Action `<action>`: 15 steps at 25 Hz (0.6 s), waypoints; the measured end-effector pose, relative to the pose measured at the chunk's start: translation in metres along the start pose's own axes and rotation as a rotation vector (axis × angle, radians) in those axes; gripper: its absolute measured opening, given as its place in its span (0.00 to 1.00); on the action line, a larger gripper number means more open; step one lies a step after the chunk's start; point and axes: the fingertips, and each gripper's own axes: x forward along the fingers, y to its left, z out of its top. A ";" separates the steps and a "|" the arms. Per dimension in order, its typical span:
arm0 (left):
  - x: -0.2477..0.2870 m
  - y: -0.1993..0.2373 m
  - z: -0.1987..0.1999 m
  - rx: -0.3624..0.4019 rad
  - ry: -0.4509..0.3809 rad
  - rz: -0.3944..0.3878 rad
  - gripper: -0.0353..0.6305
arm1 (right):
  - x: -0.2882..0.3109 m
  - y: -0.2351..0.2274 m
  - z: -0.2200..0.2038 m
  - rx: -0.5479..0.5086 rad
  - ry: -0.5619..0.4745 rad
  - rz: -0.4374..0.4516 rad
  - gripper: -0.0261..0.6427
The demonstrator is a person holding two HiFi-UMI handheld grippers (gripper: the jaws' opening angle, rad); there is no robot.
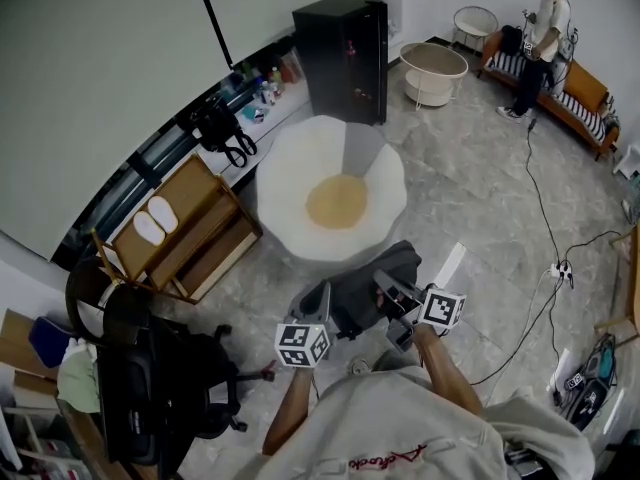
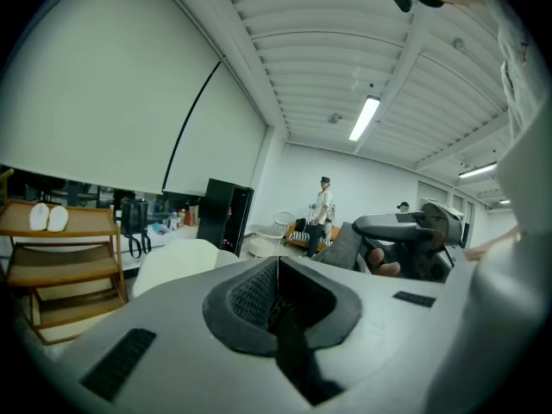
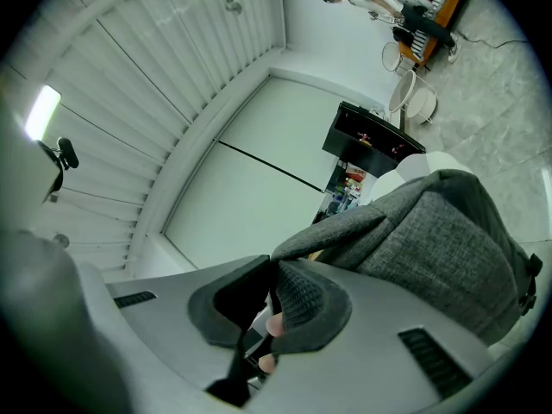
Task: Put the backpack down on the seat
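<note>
Grey woven-fabric backpack (image 1: 372,280): held up off the pale marbled floor (image 1: 470,198), just beside the seat's near rim, not yet on it
White petal-shaped seat (image 1: 285,183): round tan cushion (image 1: 336,201) in its middle
Right gripper (image 3: 274,276): clenched on the backpack's top edge
Left gripper (image 2: 276,274): jaws pressed together, nothing between them, close beside the backpack

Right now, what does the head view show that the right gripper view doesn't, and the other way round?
Only the head view: the wooden rack, the black office chair and the left gripper. Only the right gripper view: the ceiling lights, and how the right gripper has its jaws closed on a grey strap of the backpack. Both: the backpack, the black cabinet and a person by the orange sofa.
</note>
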 end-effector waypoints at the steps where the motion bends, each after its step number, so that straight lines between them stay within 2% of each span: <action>1: 0.000 0.000 -0.001 -0.001 0.001 0.000 0.10 | 0.001 0.000 -0.001 -0.001 0.004 -0.001 0.11; 15: 0.002 -0.005 -0.011 -0.004 0.015 -0.006 0.10 | -0.002 -0.001 -0.003 0.020 -0.001 0.006 0.11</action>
